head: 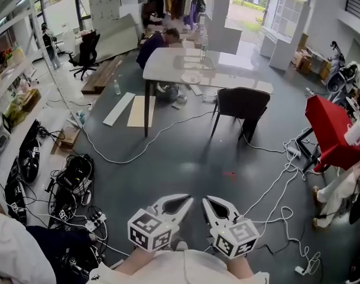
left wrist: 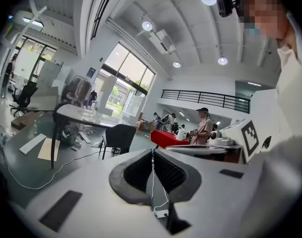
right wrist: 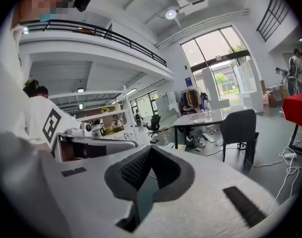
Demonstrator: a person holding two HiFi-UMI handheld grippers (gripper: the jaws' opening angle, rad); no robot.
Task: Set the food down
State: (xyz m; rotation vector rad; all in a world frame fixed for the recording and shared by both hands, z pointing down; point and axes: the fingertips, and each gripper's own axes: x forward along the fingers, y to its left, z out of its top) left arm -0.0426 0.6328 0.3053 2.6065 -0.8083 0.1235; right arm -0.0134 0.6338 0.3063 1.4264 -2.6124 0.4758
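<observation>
Both grippers are held low and close to the person's body, side by side over the grey floor (head: 185, 152), tips angled toward each other. Left gripper (head: 189, 199): jaws pressed together at the tips, nothing between them, confirmed in the left gripper view (left wrist: 152, 151). Right gripper (head: 206, 200): jaws likewise pressed together at the tips with nothing pinched, as the right gripper view (right wrist: 150, 148) shows. Food: I cannot pick it out in any view. A pale plate (head: 190, 77) sits on the white desk (head: 168, 61) across the room, well apart from both pairs of jaws; it is too small to tell what is on it. A dark chair (head: 243, 104) stands at the near side of the desk. White cables (head: 268, 197) trail over the floor between the desk and the grippers. A red-covered stand (head: 330, 129) is at the right.
</observation>
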